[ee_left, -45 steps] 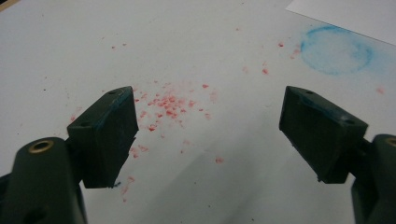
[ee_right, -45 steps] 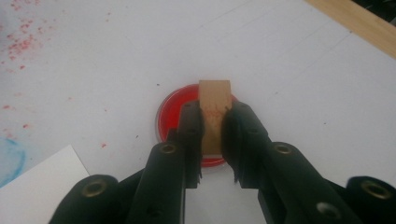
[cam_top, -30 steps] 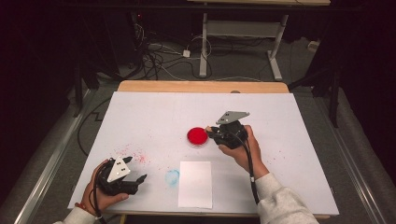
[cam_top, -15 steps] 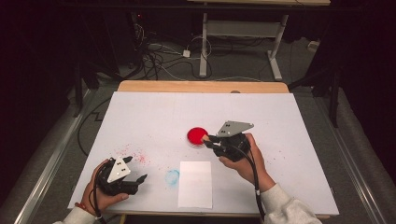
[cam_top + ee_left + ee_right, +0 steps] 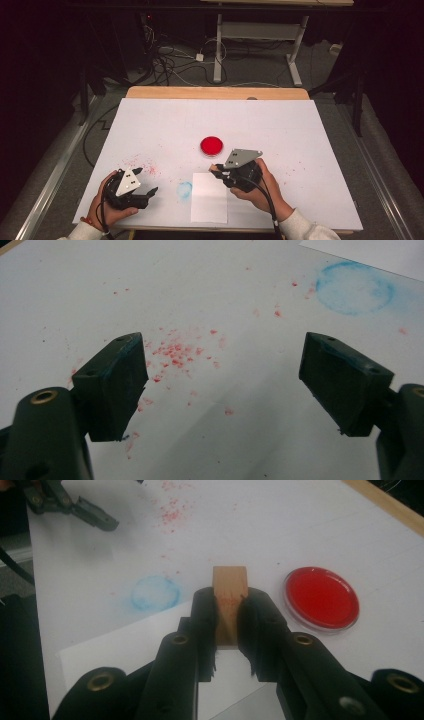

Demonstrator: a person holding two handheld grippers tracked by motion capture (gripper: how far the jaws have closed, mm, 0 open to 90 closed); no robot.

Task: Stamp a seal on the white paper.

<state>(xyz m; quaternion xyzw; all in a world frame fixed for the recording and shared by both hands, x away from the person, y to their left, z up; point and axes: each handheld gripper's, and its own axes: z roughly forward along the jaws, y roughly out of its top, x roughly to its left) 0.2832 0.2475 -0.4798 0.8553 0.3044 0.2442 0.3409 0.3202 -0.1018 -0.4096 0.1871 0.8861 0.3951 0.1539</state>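
Paper sheet (image 5: 209, 197) below right claw (image 5: 229, 612), red dish (image 5: 321, 598) beside — blue ring (image 5: 155, 593) left

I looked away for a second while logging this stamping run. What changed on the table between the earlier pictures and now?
The right gripper, shut on the wooden block, pulled back from the red dish toward the person and now sits over the top edge of the white paper. The dish, the paper, the blue ring mark and the open left gripper stayed put.
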